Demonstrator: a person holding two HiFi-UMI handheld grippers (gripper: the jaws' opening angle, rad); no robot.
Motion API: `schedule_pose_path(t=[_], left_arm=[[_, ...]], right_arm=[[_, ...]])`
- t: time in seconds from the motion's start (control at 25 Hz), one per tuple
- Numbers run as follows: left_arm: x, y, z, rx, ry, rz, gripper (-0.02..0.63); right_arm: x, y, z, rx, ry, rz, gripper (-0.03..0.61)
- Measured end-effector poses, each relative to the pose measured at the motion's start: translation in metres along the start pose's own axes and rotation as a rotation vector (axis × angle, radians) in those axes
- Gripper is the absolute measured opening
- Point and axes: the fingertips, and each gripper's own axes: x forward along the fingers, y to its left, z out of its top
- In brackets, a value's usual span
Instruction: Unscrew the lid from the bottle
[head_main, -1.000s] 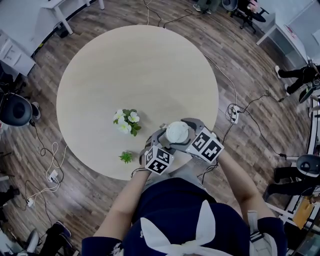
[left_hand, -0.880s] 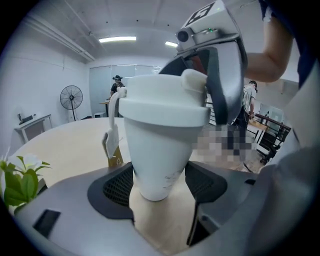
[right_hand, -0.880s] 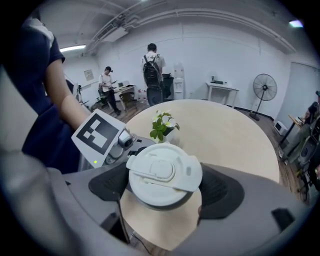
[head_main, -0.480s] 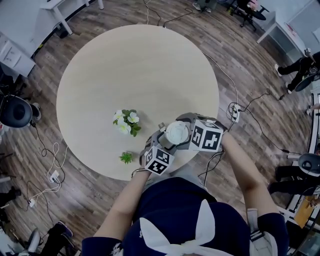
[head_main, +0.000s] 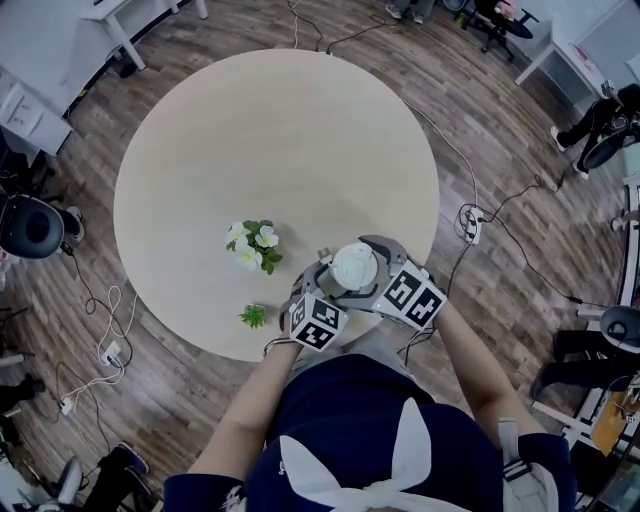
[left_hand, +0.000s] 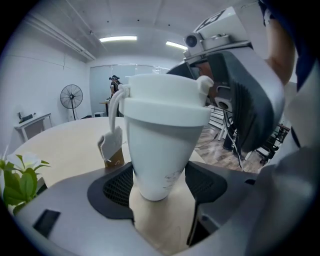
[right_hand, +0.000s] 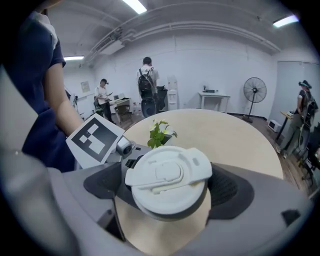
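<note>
Within left gripper (left_hand: 161, 184) jaws, bottle (left_hand: 159, 142) (lid (left_hand: 164, 100) on).

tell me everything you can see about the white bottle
The white bottle looks like matte plastic, tapering toward its base, upright at the near edge of the round table. Its lid is still on: flat-topped, with a flip cap and a side loop carrying a small tag. The left gripper clamps the lower body; the fingers of the right gripper have just been opening and flank the lid without pressing on it.

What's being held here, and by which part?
Left fingers clamp the white bottle by its lower body; right fingers, just opening, flank the lid without gripping.
</note>
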Motion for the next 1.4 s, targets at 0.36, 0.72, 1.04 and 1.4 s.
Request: schedule_pose_path(t=[0.36,0.72,1.04,1.4], left_arm=[[-0.002,-0.001,-0.002,-0.002,-0.002,0.001,0.327],[0.001,-0.001,-0.004,-0.003,0.001,0.000,0.327],[0.000,0.000,-0.003,-0.002,-0.003,0.000,0.327],[0.001,0.000,-0.002,0.003,-0.004,-0.007,0.327]], right_arm=[[0.002,-0.015,-0.001,0.141,-0.132,-0.245,0.469],[0.006,-0.018,-0.003,0.161,-0.116,-0.331,0.468],[0.005,-0.019,-0.004,0.152,-0.111,-0.306,0.466],[0.006,-0.015,-0.003,0.089,-0.084,-0.225,0.466]])
